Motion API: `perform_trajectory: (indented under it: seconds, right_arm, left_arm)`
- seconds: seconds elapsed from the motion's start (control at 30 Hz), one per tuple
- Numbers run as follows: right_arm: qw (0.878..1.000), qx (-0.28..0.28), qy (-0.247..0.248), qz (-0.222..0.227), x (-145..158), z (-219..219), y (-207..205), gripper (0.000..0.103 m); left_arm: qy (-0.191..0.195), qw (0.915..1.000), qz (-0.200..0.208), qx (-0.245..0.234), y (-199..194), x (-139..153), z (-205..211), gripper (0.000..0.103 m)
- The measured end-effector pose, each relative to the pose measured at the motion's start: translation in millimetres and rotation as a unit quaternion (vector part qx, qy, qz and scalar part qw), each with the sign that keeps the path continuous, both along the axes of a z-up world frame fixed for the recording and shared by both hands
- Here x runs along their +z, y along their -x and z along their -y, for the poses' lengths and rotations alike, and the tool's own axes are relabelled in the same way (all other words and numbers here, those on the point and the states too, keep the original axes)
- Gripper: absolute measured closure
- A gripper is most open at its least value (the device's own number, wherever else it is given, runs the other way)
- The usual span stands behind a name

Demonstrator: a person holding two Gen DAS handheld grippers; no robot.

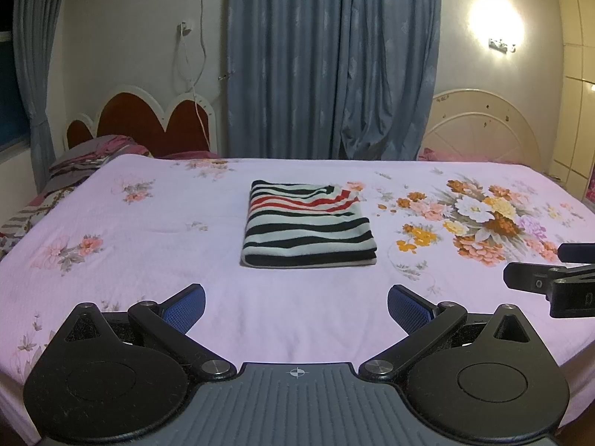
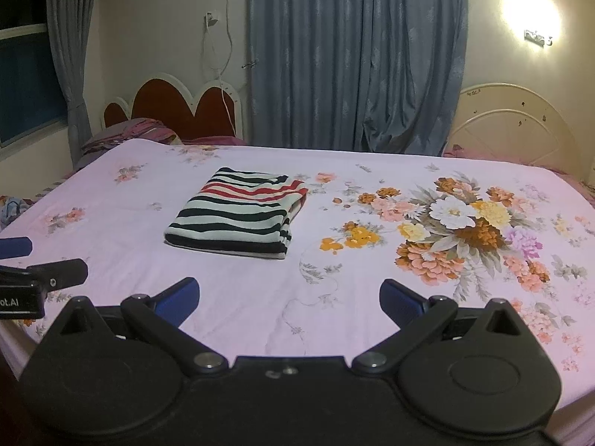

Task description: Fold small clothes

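Note:
A small striped garment (image 1: 306, 225) in black, white and red lies folded into a flat rectangle on the pink floral bedsheet (image 1: 148, 245). In the right wrist view the same folded garment (image 2: 238, 219) sits left of centre. My left gripper (image 1: 296, 306) hovers near the bed's front edge, well short of the garment, open with nothing between its blue pads. My right gripper (image 2: 289, 299) is also open and empty, to the right of and nearer than the garment. Each gripper shows at the edge of the other's view: the right gripper (image 1: 557, 271) and the left gripper (image 2: 33, 267).
The bed's front edge runs just under both grippers. A big flower print (image 2: 465, 230) covers the sheet's right side. Pillows and bedding (image 1: 85, 156) lie at the far left by a red headboard (image 1: 148, 119). Blue curtains (image 1: 331, 59) hang behind; a cream headboard (image 1: 483, 130) stands at the far right.

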State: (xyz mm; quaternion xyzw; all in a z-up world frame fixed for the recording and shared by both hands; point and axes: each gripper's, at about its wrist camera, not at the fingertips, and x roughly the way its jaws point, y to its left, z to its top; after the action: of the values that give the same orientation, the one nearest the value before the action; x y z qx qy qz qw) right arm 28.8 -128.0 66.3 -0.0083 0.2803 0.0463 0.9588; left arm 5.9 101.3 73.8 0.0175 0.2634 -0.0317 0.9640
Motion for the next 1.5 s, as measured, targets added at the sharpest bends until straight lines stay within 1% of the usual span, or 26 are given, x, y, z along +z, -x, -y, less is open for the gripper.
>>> perform_trajectory:
  seconds: [1.5]
  right_arm:
    - [1.000,0.006,0.007,-0.001,1.9,-5.1,-5.8,0.001]
  left_arm:
    - [0.001,1.0000,0.005,-0.003,-9.2,2.5,-3.7,0.000]
